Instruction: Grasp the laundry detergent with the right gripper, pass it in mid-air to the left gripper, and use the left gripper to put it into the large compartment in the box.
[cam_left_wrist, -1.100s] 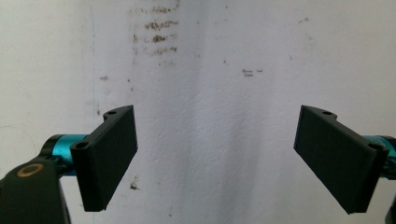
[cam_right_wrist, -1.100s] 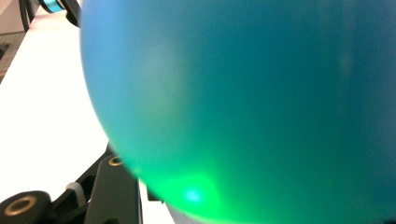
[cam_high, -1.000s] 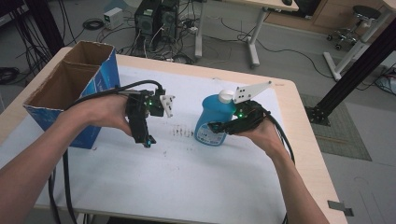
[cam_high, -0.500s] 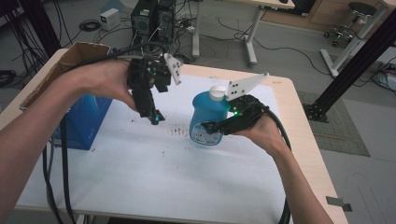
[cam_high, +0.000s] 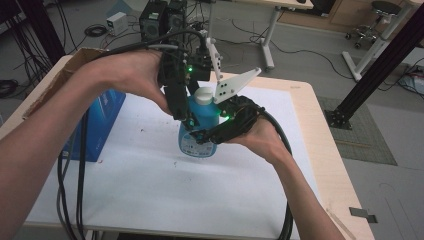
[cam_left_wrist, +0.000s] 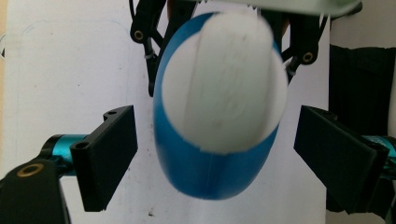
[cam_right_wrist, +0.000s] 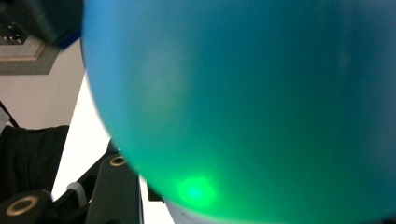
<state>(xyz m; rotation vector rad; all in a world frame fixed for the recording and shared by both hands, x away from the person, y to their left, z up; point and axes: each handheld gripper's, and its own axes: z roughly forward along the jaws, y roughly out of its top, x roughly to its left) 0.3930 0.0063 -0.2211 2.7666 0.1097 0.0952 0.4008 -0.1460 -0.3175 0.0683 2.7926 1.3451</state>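
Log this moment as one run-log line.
right gripper: shut on blue bottle | left gripper: open, above white cap | bottle off table

White-topped table (cam_high: 150, 195) carries a blue cardboard box (cam_high: 102, 125).

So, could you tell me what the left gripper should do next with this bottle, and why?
Probably lower a little and close on the white cap. The right gripper already holds the blue bottle by its body, and the left gripper is open, its fingers standing apart on either side of the cap.
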